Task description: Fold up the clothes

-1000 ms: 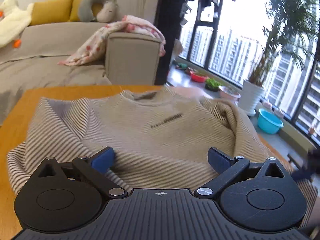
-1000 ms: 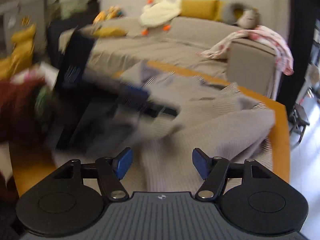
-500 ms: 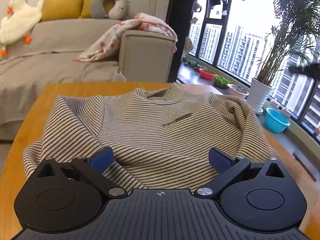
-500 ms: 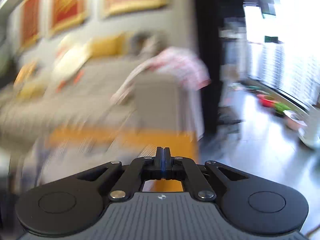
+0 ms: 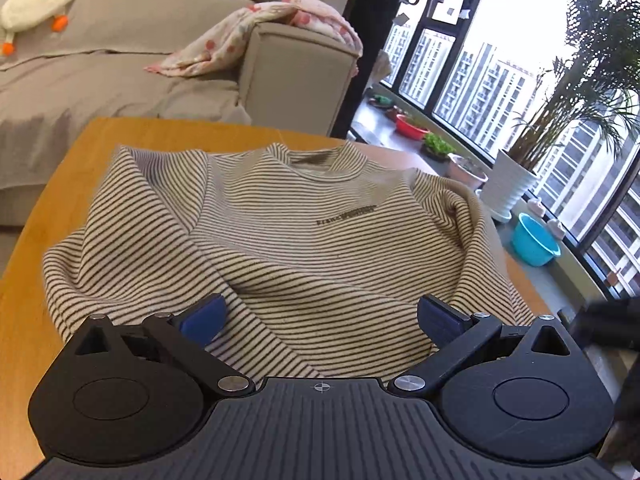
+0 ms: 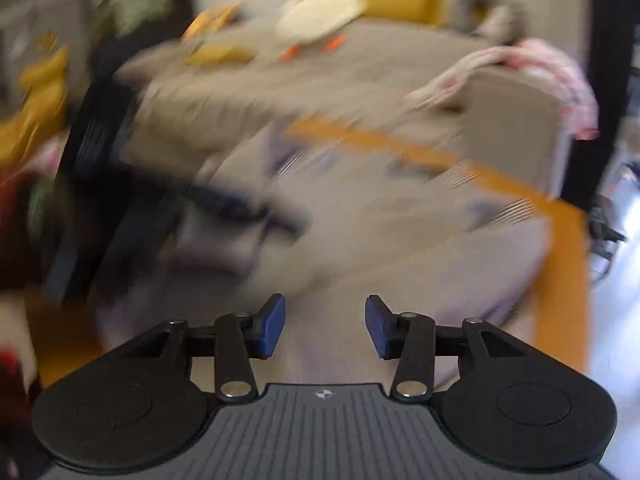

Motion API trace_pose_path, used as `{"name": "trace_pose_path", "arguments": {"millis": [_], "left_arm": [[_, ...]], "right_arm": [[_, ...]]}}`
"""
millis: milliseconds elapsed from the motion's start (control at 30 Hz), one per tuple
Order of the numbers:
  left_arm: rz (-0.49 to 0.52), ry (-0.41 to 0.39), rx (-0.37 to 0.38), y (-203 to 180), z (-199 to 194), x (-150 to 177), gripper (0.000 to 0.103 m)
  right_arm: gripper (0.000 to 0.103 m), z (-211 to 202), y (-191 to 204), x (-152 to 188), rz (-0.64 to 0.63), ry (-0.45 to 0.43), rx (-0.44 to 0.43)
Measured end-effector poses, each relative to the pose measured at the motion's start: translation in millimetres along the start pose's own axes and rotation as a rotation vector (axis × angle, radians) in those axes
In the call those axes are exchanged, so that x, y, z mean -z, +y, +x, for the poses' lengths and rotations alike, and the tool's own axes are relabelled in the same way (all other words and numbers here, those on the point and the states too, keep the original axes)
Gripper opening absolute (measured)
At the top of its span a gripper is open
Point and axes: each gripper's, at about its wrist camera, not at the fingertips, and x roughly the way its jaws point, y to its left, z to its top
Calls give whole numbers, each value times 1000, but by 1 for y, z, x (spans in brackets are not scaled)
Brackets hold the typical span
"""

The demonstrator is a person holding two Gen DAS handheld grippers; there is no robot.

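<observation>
A beige sweater with thin dark stripes (image 5: 304, 232) lies face up on a wooden table (image 5: 48, 216), collar at the far side, both sleeves bunched inward. My left gripper (image 5: 320, 318) hovers over the sweater's near hem, open, nothing between its blue pads. In the heavily blurred right wrist view the same sweater (image 6: 400, 248) spreads across the table (image 6: 568, 280). My right gripper (image 6: 325, 326) is above the sweater's near part; its jaws are opening and the gap between them is empty. A dark blurred shape at the left there is the other gripper (image 6: 224, 204).
A grey sofa (image 5: 120, 64) with a pink spotted blanket (image 5: 256, 36) stands just behind the table. On the right are tall windows, a potted palm (image 5: 516, 188), a blue bowl (image 5: 534, 240) and a red bowl (image 5: 410, 126) on the floor. A dark object (image 5: 608, 320) intrudes at the right edge.
The right gripper went from open to fully shut while swinging toward the window, then swung back over the sweater and reopened. The left view tilted so more of the table and sweater shows.
</observation>
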Motion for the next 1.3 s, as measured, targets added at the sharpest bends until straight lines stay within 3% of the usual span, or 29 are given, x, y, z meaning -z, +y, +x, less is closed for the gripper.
{"name": "trace_pose_path", "arguments": {"millis": [67, 100, 133, 200, 300, 400, 467, 567, 633, 733, 967, 1133, 1300], "left_arm": [[-7, -10, 0, 0, -4, -3, 103], [-12, -15, 1, 0, -5, -4, 103], [-17, -17, 3, 1, -7, -5, 103], [-27, -19, 6, 2, -10, -8, 103], [-15, -26, 3, 6, -17, -10, 103], [0, -28, -10, 12, -23, -10, 103], [-5, -32, -13, 17, -26, -11, 103], [-22, -40, -9, 25, -29, -12, 103], [-28, -44, -9, 30, -30, -13, 103], [-36, -42, -10, 37, -34, -13, 103], [-68, -64, -34, 53, -56, -9, 103], [-83, -69, -61, 64, -66, -7, 103], [-107, -55, -67, 72, -64, -5, 103]], "right_arm": [[42, 14, 27, 13, -143, 48, 53], [37, 15, 36, 19, -210, 21, 93], [7, 16, 39, 19, -265, 11, 144], [8, 10, 25, 17, -268, -20, 239], [8, -13, -40, -4, -75, -78, 361], [8, -68, -118, -26, 168, -218, 531], [8, -106, -161, -40, 329, -330, 594], [8, -141, -196, -58, 484, -465, 569], [8, -139, -194, -76, 494, -503, 510], [8, -107, -175, -104, 458, -487, 376], [8, 13, -143, -172, 465, -428, 104], [8, 73, -120, -191, 453, -360, 27], [15, 98, -111, -190, 432, -303, 19]]}}
